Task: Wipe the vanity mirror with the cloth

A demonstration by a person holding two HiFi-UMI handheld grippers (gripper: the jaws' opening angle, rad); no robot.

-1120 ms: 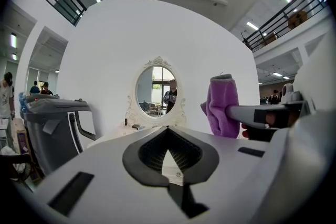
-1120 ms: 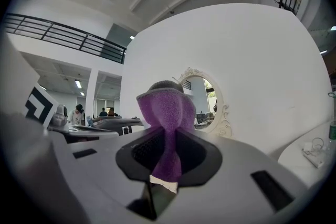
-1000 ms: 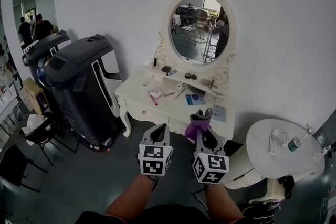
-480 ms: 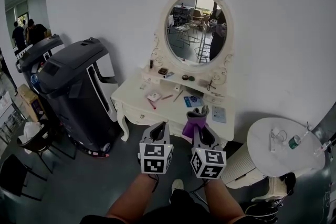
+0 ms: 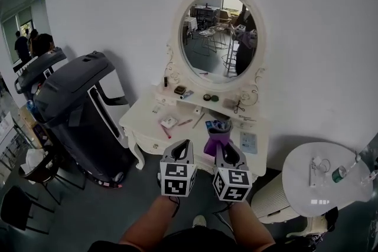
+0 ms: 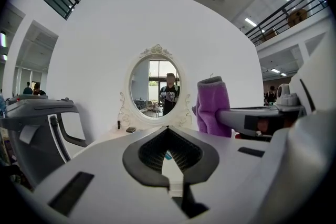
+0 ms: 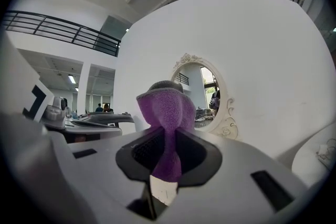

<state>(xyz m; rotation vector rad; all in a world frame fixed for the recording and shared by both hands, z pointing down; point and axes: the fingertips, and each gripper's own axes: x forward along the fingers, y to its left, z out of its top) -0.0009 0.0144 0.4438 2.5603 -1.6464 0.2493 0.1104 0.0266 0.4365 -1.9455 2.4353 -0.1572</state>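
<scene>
The white bench (image 5: 143,117) sits mid-frame, below the oval mirror (image 5: 215,35), whose long axis stands upright. At lower centre, the left gripper (image 5: 180,150) has its fingers closed on nothing. Beside it, the right gripper's (image 5: 226,153) fingers pinch the purple cloth (image 5: 214,140), which stands lengthwise out of them, pointing toward the mirror.

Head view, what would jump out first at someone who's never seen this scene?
The ornate oval vanity mirror on the white wall, above a cluttered white dressing table, draws the eye first. Next comes the purple cloth, pinched upright in the right gripper at bottom centre, in front of the table. A big dark machine stands to the table's left.
</scene>
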